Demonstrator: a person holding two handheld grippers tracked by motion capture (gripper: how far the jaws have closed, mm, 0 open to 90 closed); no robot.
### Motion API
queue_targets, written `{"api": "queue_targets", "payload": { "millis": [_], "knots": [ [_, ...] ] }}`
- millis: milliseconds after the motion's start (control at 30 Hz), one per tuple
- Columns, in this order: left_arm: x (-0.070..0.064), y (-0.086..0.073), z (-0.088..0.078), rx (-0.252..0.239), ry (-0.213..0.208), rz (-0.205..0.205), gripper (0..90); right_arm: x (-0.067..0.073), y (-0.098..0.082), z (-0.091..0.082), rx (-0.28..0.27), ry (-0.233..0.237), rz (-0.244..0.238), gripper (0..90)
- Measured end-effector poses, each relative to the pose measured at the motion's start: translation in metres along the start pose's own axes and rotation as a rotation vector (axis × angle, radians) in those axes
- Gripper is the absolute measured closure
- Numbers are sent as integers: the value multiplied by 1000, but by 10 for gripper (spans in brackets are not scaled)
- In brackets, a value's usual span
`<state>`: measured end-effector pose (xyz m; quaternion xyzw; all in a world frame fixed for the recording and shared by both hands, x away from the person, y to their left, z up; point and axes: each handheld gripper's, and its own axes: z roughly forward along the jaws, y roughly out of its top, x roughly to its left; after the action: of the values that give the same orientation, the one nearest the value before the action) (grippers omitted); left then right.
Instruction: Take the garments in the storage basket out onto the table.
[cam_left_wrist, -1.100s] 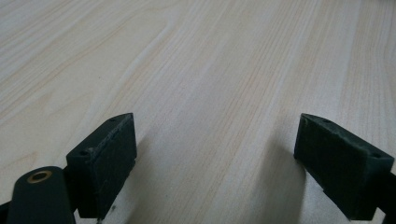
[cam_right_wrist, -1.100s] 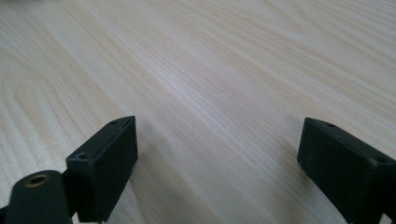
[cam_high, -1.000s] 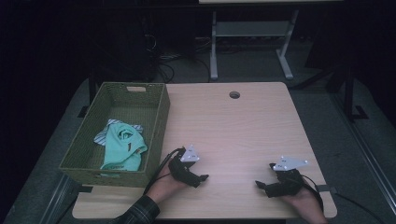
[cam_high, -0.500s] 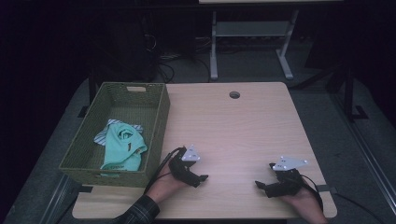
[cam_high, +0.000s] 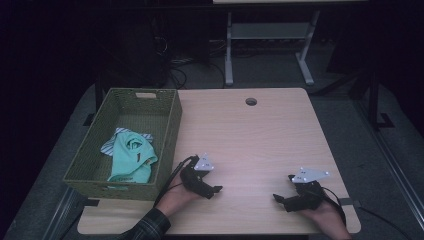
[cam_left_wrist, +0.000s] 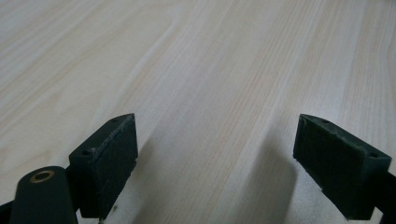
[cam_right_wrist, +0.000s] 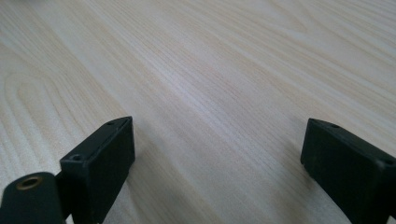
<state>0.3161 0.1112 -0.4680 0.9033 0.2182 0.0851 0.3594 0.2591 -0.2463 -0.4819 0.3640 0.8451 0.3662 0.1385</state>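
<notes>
high view | left claw wide (empty) | right claw wide | both seemingly resting on table

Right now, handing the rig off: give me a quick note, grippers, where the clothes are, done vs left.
Left gripper: open, nothing between the jaws, low over the table just right of the basket.
Right gripper: open, nothing between the jaws, near the front right of the table.
Clothes: a mint green garment lies in the basket on top of a striped cloth.
Done: nothing has been taken out; both pieces sit in the basket.
Left: probably reach into the basket with the left gripper, the closer one, and lift the green garment out.
</notes>
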Motion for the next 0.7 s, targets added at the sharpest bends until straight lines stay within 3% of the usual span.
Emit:
{"api": "queue_targets", "payload": {
  "millis": [433,533,700],
  "knots": [
    [3,3,-6,-33,-38,-35,134,0,0,0,2,1,1,93],
    [3,5,-7,-17,-30,-13,134,0,0,0,2,1,1,93],
    [3,7,-8,-14,-31,-16,134,1,0,0,5,2,7,92]
  ]
}}
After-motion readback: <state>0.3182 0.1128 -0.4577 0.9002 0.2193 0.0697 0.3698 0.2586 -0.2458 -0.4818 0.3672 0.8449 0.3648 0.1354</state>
